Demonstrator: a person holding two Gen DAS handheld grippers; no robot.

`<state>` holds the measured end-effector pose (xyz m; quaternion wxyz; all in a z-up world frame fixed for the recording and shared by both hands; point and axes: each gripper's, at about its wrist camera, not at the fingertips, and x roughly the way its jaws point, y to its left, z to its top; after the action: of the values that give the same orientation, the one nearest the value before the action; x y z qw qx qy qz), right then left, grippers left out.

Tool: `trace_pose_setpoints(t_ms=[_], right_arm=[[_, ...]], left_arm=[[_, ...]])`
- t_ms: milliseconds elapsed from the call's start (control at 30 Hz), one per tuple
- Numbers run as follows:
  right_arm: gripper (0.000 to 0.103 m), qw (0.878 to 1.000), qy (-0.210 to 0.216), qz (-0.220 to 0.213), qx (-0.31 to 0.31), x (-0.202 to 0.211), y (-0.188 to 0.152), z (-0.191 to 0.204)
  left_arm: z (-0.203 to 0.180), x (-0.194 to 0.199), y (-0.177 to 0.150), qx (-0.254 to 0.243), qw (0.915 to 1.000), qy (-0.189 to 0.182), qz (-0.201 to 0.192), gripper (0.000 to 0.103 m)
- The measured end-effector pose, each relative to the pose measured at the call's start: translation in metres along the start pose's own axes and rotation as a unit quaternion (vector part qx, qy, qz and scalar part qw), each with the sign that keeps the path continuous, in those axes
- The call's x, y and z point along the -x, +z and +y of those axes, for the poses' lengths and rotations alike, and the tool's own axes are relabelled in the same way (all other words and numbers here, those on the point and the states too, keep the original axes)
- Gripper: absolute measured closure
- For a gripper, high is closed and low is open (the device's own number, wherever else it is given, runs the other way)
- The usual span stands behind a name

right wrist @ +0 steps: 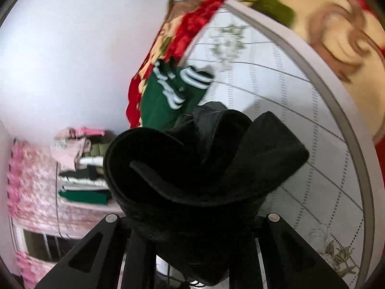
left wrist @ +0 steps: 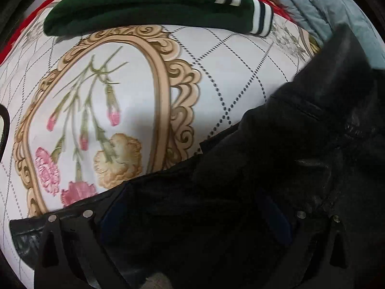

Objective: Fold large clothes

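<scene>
We hold a black, leather-like jacket (left wrist: pixel 276 168) with both tongs over a bed covered by a white quilted sheet printed with pink carnations in a gold scrolled frame (left wrist: pixel 134 101). In the left wrist view the jacket fills the lower right of the frame and drapes down onto the sheet, its edge running diagonally from lower left to upper right. The left tongs (left wrist: pixel 192 236) sit wide apart at the bottom of the frame with dark cloth between them; we cannot tell whether they pinch it or only rest on it.

In the right wrist view the right tongs (right wrist: pixel 192 221) pinch a thick bunched fold of the same jacket (right wrist: pixel 204 163), which rises in the centre of the frame, lifted clear of the sheet. We judge this raised grip serves to carry one side over the part lying flat.

A folded green garment with white and navy striped cuffs (left wrist: pixel 149 2) lies at the top of the left view, well apart, probably already finished. A pale blue padded coat (left wrist: pixel 332 12) waits at the upper right.
</scene>
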<state>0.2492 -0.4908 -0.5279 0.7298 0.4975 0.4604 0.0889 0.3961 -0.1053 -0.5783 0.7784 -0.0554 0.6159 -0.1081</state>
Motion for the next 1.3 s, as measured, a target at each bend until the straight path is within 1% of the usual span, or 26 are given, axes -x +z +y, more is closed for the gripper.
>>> trace_pose_setpoints(t_ms=[33,133,167,233,267,333,367,467,533,567,633,700,767,800,833,867,900,933,967,1000,1067,1100,1167,1200,1233,1300], right_arm=[[0.085,1.0,-0.001,0.007,0.014,-0.007,-0.001,0.015],[0.085,0.998,0.007,0.035,0.056,-0.024,-0.016,0.056],[0.085,0.996,0.009,0.047,0.069,-0.033,-0.023,0.069],[0.085,0.992,0.016,0.082,0.098,-0.052,-0.048,0.099],[0.085,0.989,0.019,0.098,0.109,-0.057,-0.06,0.108],[0.085,0.981,0.025,0.141,0.133,-0.087,-0.089,0.129],[0.085,0.974,0.027,0.17,0.145,-0.107,-0.109,0.139],[0.085,0.956,0.022,0.233,0.178,-0.155,-0.159,0.149],[0.085,0.937,0.005,0.283,0.205,-0.195,-0.201,0.148],[0.085,0.928,-0.007,0.304,0.216,-0.212,-0.222,0.145],[0.085,0.907,-0.047,0.351,0.227,-0.251,-0.263,0.127],[0.082,0.889,-0.086,0.38,0.24,-0.278,-0.293,0.11],[0.08,0.88,-0.101,0.396,0.24,-0.291,-0.301,0.104],[0.07,0.877,-0.099,0.401,0.245,-0.292,-0.3,0.109],[0.052,0.873,-0.091,0.409,0.251,-0.29,-0.299,0.115],[0.047,0.866,-0.08,0.424,0.254,-0.288,-0.298,0.123],[0.031,0.86,-0.069,0.432,0.264,-0.279,-0.296,0.133],[0.009,0.855,-0.056,0.441,0.268,-0.271,-0.293,0.141],[0.006,0.85,-0.043,0.451,0.267,-0.264,-0.291,0.146],[0.006,0.849,-0.026,0.462,0.256,-0.252,-0.285,0.151],[0.006,0.855,-0.02,0.464,0.23,-0.234,-0.269,0.151],[0.006,0.863,-0.022,0.457,0.215,-0.223,-0.259,0.149],[0.007,0.889,-0.045,0.407,0.205,-0.203,-0.226,0.142],[0.013,0.897,-0.058,0.389,0.204,-0.2,-0.216,0.138],[0.033,0.903,-0.079,0.37,0.201,-0.202,-0.2,0.131],[0.06,0.907,-0.129,0.351,0.193,-0.217,-0.181,0.116]], left_arm=[[0.004,0.009,-0.002,0.014,0.9999,-0.004,-0.002,0.0],[0.046,0.049,-0.023,0.087,0.9959,-0.011,-0.023,0.0],[0.066,0.069,-0.036,0.115,0.9928,-0.004,-0.036,0.0],[0.104,0.109,-0.066,0.148,0.9862,0.041,-0.061,0.0],[0.118,0.121,-0.078,0.16,0.9835,0.052,-0.067,0.0],[0.159,0.157,-0.116,0.212,0.9716,0.076,-0.074,0.0],[0.172,0.164,-0.129,0.23,0.9669,0.081,-0.075,0.0],[0.213,0.198,-0.187,0.292,0.9451,0.122,-0.083,0.0],[0.238,0.219,-0.221,0.324,0.9307,0.143,-0.09,0.0],[0.247,0.228,-0.237,0.345,0.9206,0.156,-0.096,0.0],[0.262,0.242,-0.258,0.373,0.907,0.165,-0.106,0.0],[0.27,0.249,-0.262,0.388,0.8981,0.175,-0.112,0.0],[0.276,0.255,-0.26,0.396,0.8932,0.176,-0.119,0.0],[0.277,0.257,-0.255,0.397,0.8926,0.174,-0.124,0.0],[0.274,0.262,-0.252,0.393,0.8941,0.169,-0.131,0.0],[0.271,0.264,-0.246,0.388,0.8963,0.165,-0.136,0.0],[0.267,0.268,-0.241,0.383,0.8984,0.161,-0.142,0.0],[0.261,0.273,-0.234,0.376,0.9014,0.152,-0.151,0.0],[0.261,0.273,-0.227,0.37,0.9046,0.143,-0.156,0.0],[0.257,0.274,-0.22,0.364,0.9075,0.135,-0.16,0.0],[0.247,0.276,-0.205,0.351,0.9135,0.118,-0.168,0.0],[0.241,0.274,-0.196,0.343,0.9172,0.109,-0.171,0.0],[0.231,0.265,-0.183,0.327,0.9242,0.105,-0.167,0.0],[0.225,0.257,-0.177,0.318,0.9284,0.103,-0.162,0.0],[0.221,0.252,-0.173,0.313,0.9308,0.102,-0.159,0.0],[0.213,0.232,-0.164,0.3,0.9376,0.104,-0.142,0.0]])
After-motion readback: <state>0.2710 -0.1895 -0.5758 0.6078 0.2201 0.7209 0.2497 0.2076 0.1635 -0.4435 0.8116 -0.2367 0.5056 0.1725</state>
